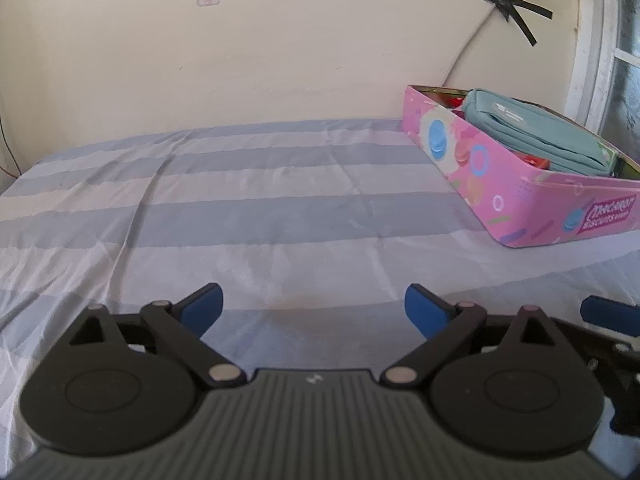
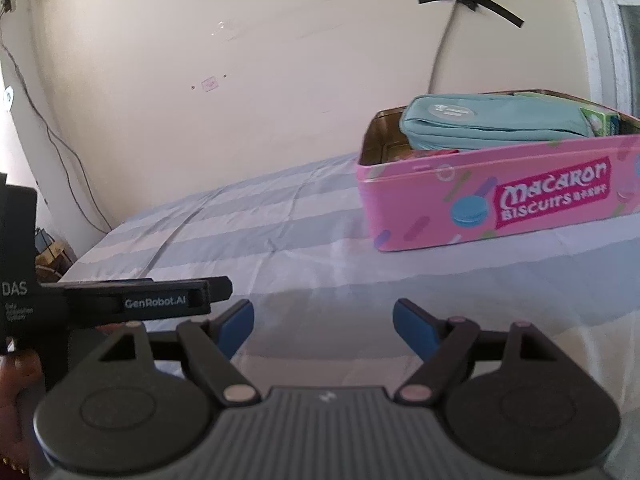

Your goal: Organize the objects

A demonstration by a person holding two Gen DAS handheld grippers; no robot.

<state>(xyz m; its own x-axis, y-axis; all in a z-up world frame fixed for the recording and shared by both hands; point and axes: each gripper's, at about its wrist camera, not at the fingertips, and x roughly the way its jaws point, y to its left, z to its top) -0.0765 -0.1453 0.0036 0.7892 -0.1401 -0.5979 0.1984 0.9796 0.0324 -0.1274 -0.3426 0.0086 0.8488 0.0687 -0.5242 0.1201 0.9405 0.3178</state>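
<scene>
Left gripper point(image 1: 314, 307), blue-padded, black linkage: jaws spread wide, nothing between them, only the blue-and-white striped bedsheet point(image 1: 248, 216) ahead. Right gripper point(image 2: 323, 322): jaws also parted, a little narrower, empty. Pink rectangular biscuit tin point(image 2: 496, 204), lid off, sits ahead and to the right of both grippers, well apart from the fingertips, near the cream wall point(image 2: 280, 80). Inside it a teal zipped fabric pouch point(image 2: 492, 124) lies lengthwise, filling most of the tin and riding above the rim on smaller red and green packets beneath. Judgement: the loose items look already gathered into the tin, so both grippers hang back with free jaws; sheet in front holds nothing left to collect. Left gripper's body shows at the right view's left edge, alongside.
</scene>
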